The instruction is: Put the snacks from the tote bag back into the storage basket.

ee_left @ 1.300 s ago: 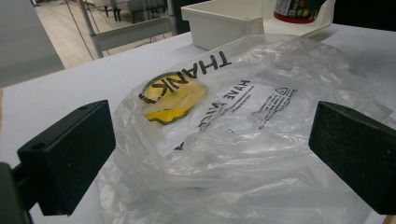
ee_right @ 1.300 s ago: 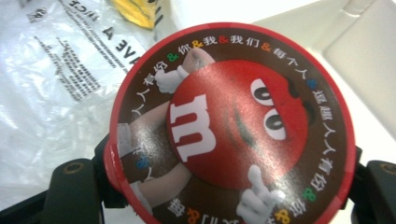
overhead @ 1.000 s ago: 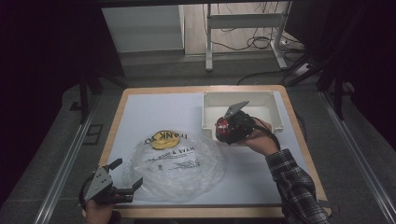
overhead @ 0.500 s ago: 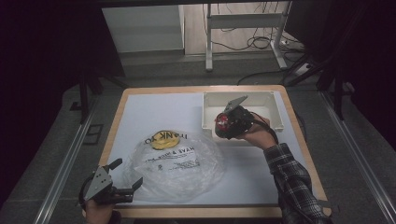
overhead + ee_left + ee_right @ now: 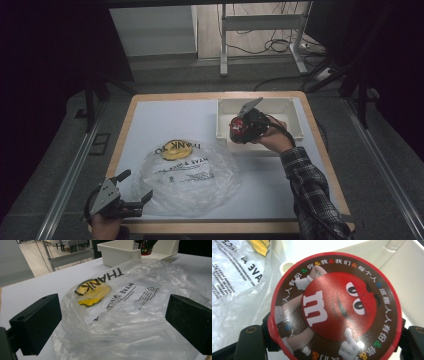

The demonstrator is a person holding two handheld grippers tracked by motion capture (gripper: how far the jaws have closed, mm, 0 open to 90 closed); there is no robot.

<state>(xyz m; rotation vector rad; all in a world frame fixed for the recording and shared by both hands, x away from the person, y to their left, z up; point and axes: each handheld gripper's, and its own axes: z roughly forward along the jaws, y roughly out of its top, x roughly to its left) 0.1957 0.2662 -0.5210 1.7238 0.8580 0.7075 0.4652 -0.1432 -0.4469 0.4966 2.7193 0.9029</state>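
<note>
A round red candy tub [image 5: 335, 307] with a red cartoon face on its lid sits between the jaws of my right gripper [image 5: 245, 127], which is shut on it. I see the tub [image 5: 237, 128] held at the near left corner of the white bin [image 5: 295, 112], and its lower part [image 5: 142, 245] at the top of the left gripper view. A crumpled clear plastic bag [image 5: 187, 175] with black print and a yellow patch lies on the table. My left gripper [image 5: 132, 187] rests open at the bag's [image 5: 130, 305] near left edge, jaws wide apart on either side of it.
The white mat [image 5: 165, 120] covers a wooden-edged table. The white bin stands at the back right. Beyond the table's far edge a metal frame [image 5: 260, 22] and cables lie on the floor. Dark floor rails run along both sides.
My right gripper has carried the candy tub a little to the left and slightly down, over the bin's near left corner. The left gripper and the bag have stayed put.
</note>
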